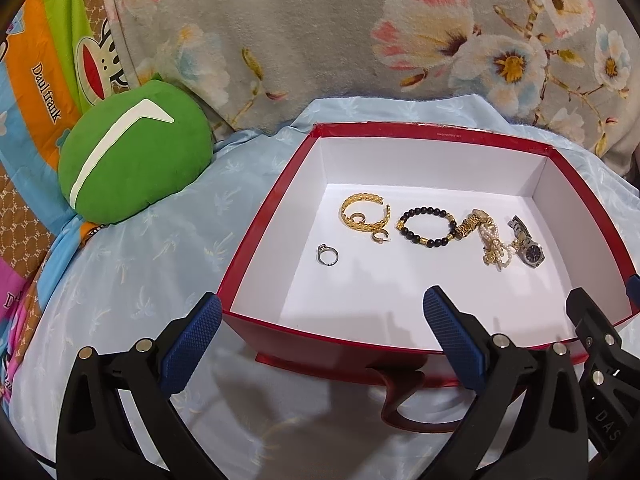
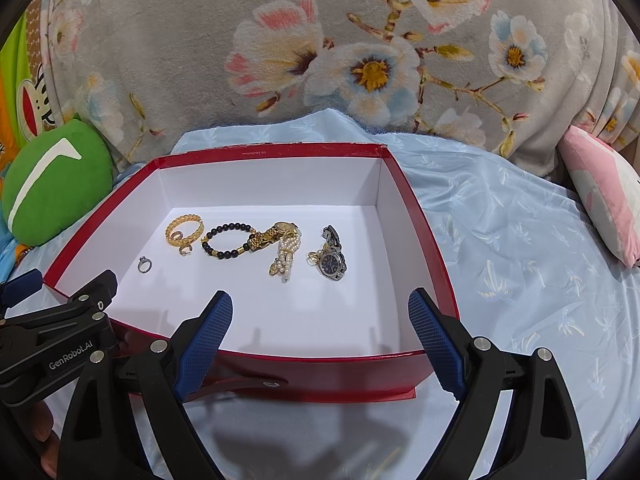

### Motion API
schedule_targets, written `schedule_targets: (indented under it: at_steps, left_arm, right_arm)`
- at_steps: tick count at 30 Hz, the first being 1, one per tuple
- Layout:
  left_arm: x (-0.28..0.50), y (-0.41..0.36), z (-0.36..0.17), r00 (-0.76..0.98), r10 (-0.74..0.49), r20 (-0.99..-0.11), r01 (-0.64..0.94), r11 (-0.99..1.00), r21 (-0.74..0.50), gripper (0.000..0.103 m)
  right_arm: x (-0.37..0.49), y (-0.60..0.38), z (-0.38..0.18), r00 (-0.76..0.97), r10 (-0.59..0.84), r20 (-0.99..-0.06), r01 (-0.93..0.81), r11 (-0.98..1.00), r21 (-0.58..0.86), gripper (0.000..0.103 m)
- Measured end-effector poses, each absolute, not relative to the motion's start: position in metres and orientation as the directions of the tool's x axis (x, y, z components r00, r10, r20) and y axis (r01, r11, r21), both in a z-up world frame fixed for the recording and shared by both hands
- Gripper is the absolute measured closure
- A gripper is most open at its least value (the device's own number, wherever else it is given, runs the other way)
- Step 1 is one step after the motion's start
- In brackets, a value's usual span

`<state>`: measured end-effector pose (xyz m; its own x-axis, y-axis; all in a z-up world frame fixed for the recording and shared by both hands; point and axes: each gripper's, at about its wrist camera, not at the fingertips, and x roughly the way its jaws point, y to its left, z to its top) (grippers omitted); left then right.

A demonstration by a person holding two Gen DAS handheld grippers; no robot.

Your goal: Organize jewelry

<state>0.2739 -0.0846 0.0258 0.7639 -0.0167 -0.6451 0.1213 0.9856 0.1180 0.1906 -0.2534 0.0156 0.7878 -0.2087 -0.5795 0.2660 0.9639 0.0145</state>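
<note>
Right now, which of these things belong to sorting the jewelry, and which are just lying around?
For the job:
red box
gold bangle
silver ring
black bead bracelet
pearl strand
dark-faced watch

Lying about:
green cushion
pink cushion
floral blanket

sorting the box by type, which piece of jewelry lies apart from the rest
The small silver ring, alone on the white floor of the red box toward its near left; the bracelets and watches lie in a touching row behind it.

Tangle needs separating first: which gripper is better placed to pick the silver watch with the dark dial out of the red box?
Right, probably. The silver watch with the dark dial lies nearly straight ahead of the open right gripper; from the open left gripper it sits far right.
</note>
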Motion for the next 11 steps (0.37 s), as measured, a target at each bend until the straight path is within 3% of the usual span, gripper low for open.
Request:
schedule_targets:
  at_steps: [11]
  left_arm:
    - [0.2741, -0.0849, 0.0264, 0.757, -0.014, -0.653, 0.123, 0.985, 0.122, 0.005]
  right_arm:
    - [0.1899, -0.2538, 0.0161, 0.788, -0.209, -0.579, 0.266, 0.964, 0.014, 0.016]
